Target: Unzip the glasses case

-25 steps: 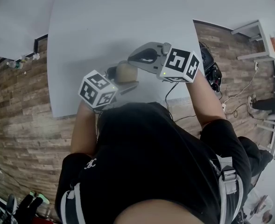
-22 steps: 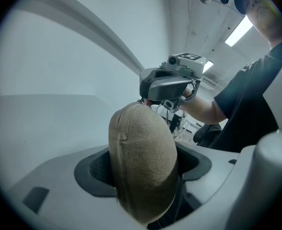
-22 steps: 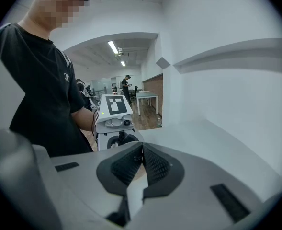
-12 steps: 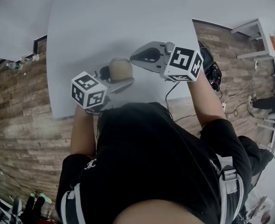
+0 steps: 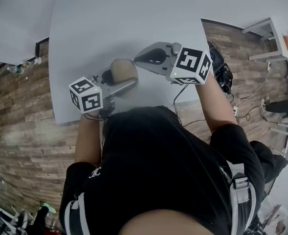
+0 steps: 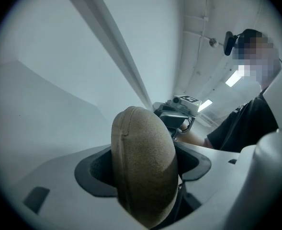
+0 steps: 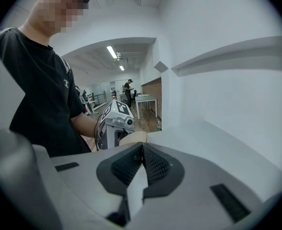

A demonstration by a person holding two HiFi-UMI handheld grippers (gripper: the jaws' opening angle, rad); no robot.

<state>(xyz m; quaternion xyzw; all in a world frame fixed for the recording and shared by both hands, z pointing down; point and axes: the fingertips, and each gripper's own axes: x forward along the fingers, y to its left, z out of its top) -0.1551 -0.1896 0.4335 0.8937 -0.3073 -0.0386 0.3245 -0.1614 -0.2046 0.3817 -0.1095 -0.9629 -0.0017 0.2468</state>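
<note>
A tan oval glasses case (image 5: 123, 70) is lifted off the white table (image 5: 109, 18) near its front edge. My left gripper (image 5: 120, 78) is shut on it, the two pads pressing its sides. In the left gripper view the case (image 6: 143, 166) stands on edge between the jaws and fills the lower middle. My right gripper (image 5: 138, 60) is shut, and its tip sits just right of the case's far end. The right gripper view shows its pads (image 7: 152, 164) pressed together, with the case (image 7: 136, 138) right beyond the tip. Whether they pinch a zipper pull is hidden.
The table's front edge (image 5: 148, 109) runs just below both grippers, against the person's body. Wooden floor lies on both sides. Right of the table a black bag (image 5: 222, 70) and cables lie on the floor, with a white stand (image 5: 271, 40) further right.
My left gripper has shifted left and rolled, carrying the case a little up and away from the person. The right gripper has held still.
</note>
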